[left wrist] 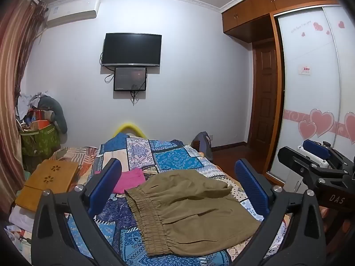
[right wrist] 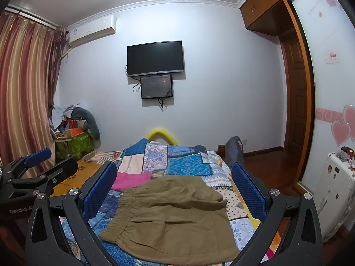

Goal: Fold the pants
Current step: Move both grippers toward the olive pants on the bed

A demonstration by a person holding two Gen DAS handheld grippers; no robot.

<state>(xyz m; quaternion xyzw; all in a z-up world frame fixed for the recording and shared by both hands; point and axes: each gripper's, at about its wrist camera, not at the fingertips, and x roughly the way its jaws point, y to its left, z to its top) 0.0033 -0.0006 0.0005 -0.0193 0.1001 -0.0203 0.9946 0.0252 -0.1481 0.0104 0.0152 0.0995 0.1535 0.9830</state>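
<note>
Khaki-brown cotton pants (left wrist: 188, 208) w/ a gathered elastic waistband lie on the bed (left wrist: 177, 157), on a blue patchwork-print bedspread. Garment appears already doubled over: short, roughly rectangular, one layer atop another. Waistband runs along the left edge in both views; fabric lightly creased, a slit-like pocket line visible on top. Far edge rumpled, upper layer not flush w/ lower.

Left tool (left wrist: 182, 190): blue-padded fingers spread wide, released, nothing between the pads; pants lie beyond and below, not touched. Right tool (right wrist: 175, 190): same condition, fingers wide apart, empty, hovering over the near side of the pants.

A pink folded cloth (left wrist: 131, 180) lies just beyond the waistband, left pad partly covering it. A light wooden lap tray (left wrist: 48, 179) sits on the bed's left side.

Obscured: near hem of pants cut off by tool frames in both views; leg ends not visible, so fold count cannot be confirmed. Underside hidden. Bed's near edge out of frame.
</note>
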